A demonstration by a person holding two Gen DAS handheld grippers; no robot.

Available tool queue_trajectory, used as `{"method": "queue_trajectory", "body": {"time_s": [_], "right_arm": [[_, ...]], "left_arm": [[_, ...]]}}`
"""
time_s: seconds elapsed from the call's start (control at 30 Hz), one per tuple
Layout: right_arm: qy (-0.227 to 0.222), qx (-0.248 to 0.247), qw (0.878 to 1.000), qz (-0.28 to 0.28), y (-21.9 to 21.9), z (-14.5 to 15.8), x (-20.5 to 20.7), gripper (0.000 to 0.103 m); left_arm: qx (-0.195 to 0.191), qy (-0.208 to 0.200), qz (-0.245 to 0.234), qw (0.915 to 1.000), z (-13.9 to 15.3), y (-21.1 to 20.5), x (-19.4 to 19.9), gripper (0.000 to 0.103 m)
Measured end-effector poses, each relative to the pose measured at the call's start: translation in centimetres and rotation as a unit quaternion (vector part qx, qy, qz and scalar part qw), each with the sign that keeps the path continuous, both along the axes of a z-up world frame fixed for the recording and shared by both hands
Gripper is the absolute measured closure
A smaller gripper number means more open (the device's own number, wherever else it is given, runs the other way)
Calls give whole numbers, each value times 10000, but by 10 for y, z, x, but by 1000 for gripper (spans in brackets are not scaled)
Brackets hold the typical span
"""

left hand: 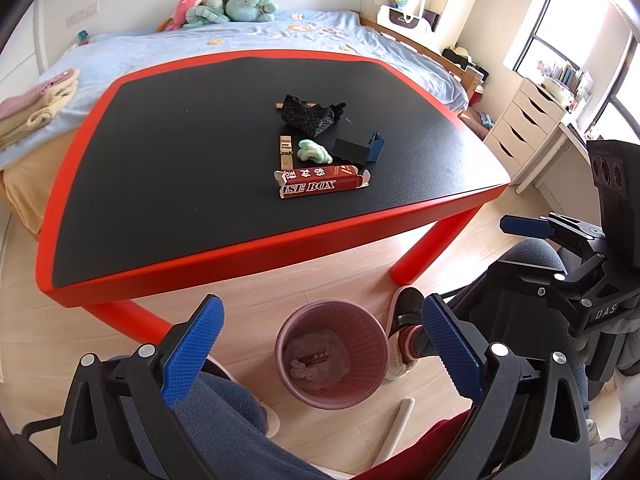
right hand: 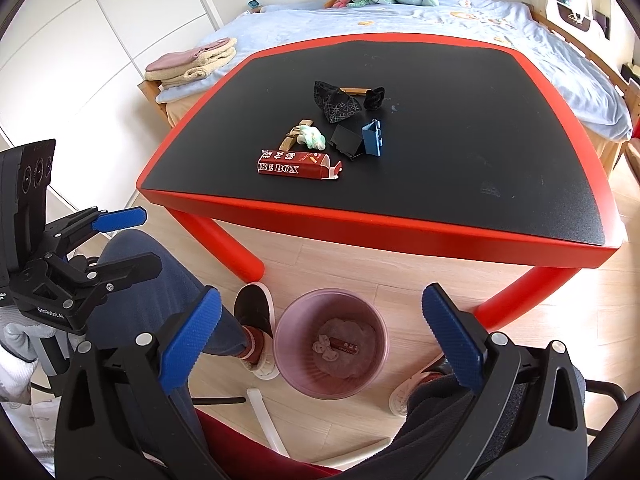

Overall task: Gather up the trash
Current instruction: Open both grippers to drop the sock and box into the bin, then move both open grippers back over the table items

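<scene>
A pink ribbed bin stands on the floor in front of the red-edged black table. It holds crumpled tissue and a small red packet. My left gripper hangs open above the bin, nothing between its blue pads. My right gripper is open and empty over the bin too. On the table lie a red carton, a green-white wad, a black crumpled wrapper, a black and blue box and wooden pieces.
A person's knees and slippered feet flank the bin, close to the red table legs. A white stick lies on the wooden floor. Behind the table is a bed with plush toys; white drawers stand at right.
</scene>
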State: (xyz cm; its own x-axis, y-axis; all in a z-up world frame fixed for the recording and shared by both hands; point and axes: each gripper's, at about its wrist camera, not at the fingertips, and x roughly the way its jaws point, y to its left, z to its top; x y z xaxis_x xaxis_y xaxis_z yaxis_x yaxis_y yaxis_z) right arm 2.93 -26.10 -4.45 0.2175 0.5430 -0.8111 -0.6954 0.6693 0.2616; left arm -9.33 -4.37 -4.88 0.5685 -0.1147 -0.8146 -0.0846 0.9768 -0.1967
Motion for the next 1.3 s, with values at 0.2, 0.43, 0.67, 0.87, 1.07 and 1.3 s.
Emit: {"method": "queue_trajectory", "body": {"time_s": [0.2, 0.43, 0.67, 0.87, 1.07, 1.3], "right_arm": [[-41, 15, 10000, 3, 3, 4, 6, 4], [-173, 77, 9998, -8, 9, 16, 24, 4], [-339, 100, 9994, 33, 21, 28, 47, 4], [-413, 40, 9991, 77, 36, 32, 71, 4], [-416, -90, 9990, 127, 53, 26, 94, 4], [-312, -190, 9992, 190, 69, 12, 109, 4]], "left_arm": [[28, -25, -23, 10000, 4, 2, 5, 8], [30, -125, 44, 9999, 14, 13, 18, 8], [114, -245, 20, 9996, 26, 24, 39, 8], [192, -325, -135, 9992, 37, 31, 66, 8], [204, -365, -298, 9987, 43, 38, 99, 8], [209, -241, -569, 9979, 34, 38, 139, 8]]}}
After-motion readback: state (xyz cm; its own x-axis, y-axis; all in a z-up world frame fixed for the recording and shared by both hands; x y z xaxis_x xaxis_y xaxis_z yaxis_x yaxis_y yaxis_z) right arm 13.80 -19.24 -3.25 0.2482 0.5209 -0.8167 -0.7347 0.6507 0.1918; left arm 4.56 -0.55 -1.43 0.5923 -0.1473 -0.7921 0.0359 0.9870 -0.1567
